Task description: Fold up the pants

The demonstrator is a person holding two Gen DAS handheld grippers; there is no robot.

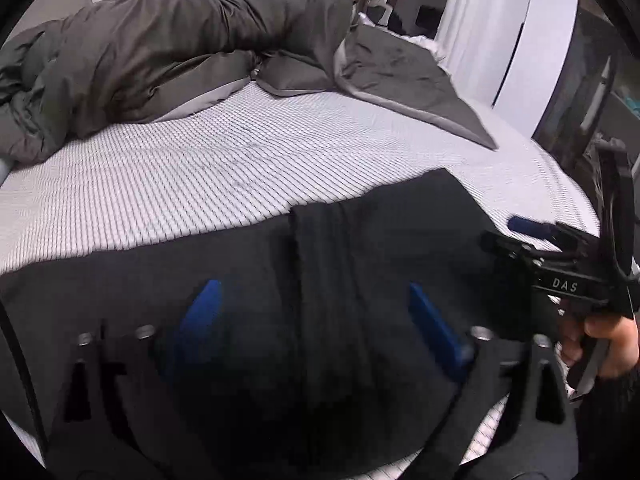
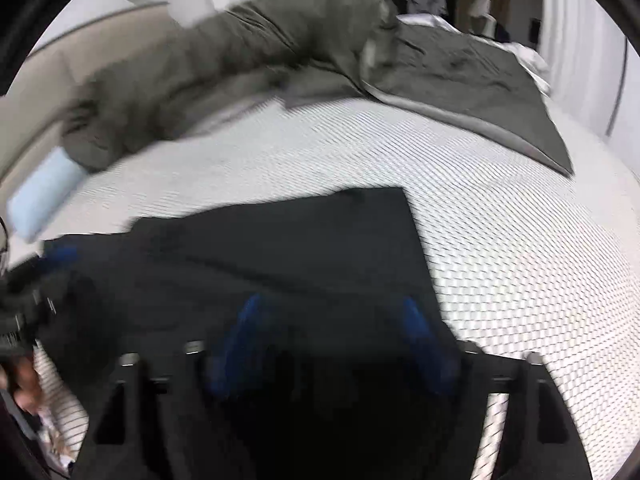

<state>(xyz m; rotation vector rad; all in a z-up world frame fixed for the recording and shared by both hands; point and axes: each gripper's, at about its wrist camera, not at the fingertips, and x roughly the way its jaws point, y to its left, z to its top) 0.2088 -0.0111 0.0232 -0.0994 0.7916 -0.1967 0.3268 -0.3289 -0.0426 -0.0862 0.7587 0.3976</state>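
Directly ahead of the left gripper (image 1: 314,312), whose two blue-padded fingers (image 1: 202,316) stand spread wide with nothing pinched between them, lie the black fabric pants (image 1: 360,248), flat on the white ribbed mattress cover (image 1: 180,176); a lengthwise fold ridge runs up the cloth between the open jaws, and the pads do not press on it. To that gripper's right the other tool comes into view, a black frame gripped by a hand (image 1: 600,344), with one blue tip poised just past the pants' right edge. The right gripper (image 2: 332,336) is likewise wide apart, its blurred blue fingers (image 2: 420,332) hanging over the near part of the same dark cloth without clamping it. Beyond its tips the pants end in a straight far edge and a square corner at the upper right. Past that edge the mattress cover stretches bare and open, and to the right of the right gripper it is also free as far as the bed's border. Farther out, a rumpled grey-green quilt (image 2: 240,48) is heaped across the far side, one flat corner of it reaching down toward the right. A pale blue pillow (image 2: 44,192) sits at the far left.
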